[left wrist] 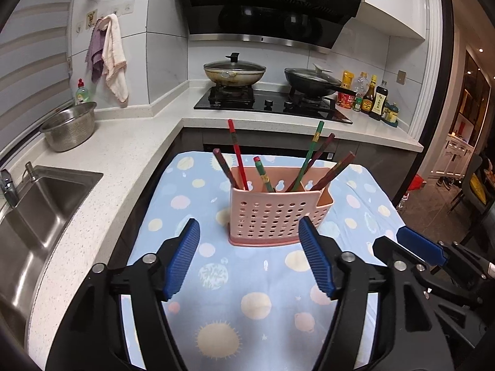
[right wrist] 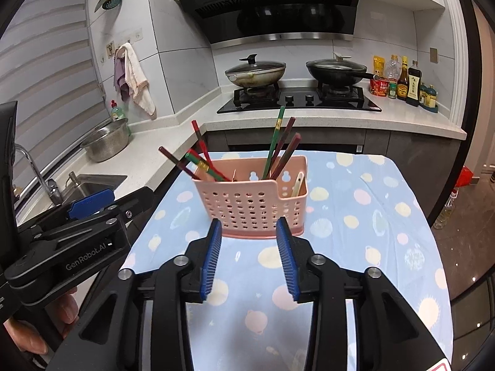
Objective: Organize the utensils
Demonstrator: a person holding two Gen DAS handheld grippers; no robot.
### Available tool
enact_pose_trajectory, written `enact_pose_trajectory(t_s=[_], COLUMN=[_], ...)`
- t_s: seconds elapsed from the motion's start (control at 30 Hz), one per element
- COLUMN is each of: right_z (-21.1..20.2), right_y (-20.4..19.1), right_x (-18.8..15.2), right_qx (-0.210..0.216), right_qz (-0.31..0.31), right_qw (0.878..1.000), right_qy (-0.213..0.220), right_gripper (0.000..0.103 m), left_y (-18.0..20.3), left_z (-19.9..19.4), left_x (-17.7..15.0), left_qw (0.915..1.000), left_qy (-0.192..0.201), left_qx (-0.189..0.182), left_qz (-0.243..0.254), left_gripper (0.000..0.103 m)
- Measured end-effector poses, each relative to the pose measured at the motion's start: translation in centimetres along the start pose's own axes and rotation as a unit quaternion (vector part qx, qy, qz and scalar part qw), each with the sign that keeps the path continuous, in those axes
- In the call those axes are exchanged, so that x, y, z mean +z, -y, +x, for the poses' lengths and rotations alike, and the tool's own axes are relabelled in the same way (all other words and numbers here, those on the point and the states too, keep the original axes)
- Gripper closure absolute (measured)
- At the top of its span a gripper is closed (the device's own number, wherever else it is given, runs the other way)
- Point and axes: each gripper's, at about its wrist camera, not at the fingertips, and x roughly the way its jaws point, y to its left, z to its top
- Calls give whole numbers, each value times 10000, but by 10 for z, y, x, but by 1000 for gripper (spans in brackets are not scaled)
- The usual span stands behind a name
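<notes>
A pink perforated utensil holder (left wrist: 278,213) stands on a blue patterned cloth (left wrist: 216,278); it also shows in the right wrist view (right wrist: 250,204). Several red, green and dark chopsticks (left wrist: 238,154) stand tilted in its compartments, also seen from the right wrist (right wrist: 272,145). A pale spoon (right wrist: 297,184) sits in its small right compartment. My left gripper (left wrist: 249,232) is open and empty just in front of the holder. My right gripper (right wrist: 250,232) is open and empty, close to the holder's front base. The right gripper also shows in the left wrist view (left wrist: 417,247).
A white counter (left wrist: 123,154) with a steel sink (left wrist: 37,210) and a metal colander (left wrist: 69,125) lies to the left. A stove (left wrist: 272,102) with two lidded pans and sauce bottles (left wrist: 371,99) stand behind. The cloth's right edge drops to the floor.
</notes>
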Motion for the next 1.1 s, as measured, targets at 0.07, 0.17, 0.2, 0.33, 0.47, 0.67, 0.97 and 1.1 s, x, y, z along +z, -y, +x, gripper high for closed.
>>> enact_pose_trajectory(t_s=[0.07, 0.17, 0.2, 0.33, 0.47, 0.67, 0.97, 1.1], right_z=[-3, -8, -9, -12, -17, -19, -21, -21], right_y=[-3, -5, -6, -8, -3, 6, 10, 13], right_x=[-5, -11, -13, -20, -24, -31, -37, -38], right_qx=[-54, -126, -145, -250, -338, -392, -623, -631], right_qz=[-33, -60, -88, -162, -101, 1, -100, -52], right_qw=[10000, 9999, 9998, 9995, 9994, 9992, 9980, 9980], right_qy=[-31, -43, -54, -99, -27, -50, 33, 24], right_gripper=[62, 57, 57, 56, 40, 18, 15, 6], left_y=[1, 2, 2, 2, 0, -4, -2, -1], left_z=[-4, -10, -12, -15, -16, -16, -13, -12], left_x=[-4, -11, -13, -23, -30, -37, -48, -52], left_qw=[10000, 9999, 9999, 9998, 9997, 9994, 9990, 9987], left_qy=[8, 14, 7, -48, -139, -194, -304, -330], left_qx=[49, 122, 135, 177, 190, 267, 315, 380], left_qz=[24, 27, 30, 57, -11, -111, -111, -90], left_gripper=[31, 24, 22, 21, 19, 12, 8, 8])
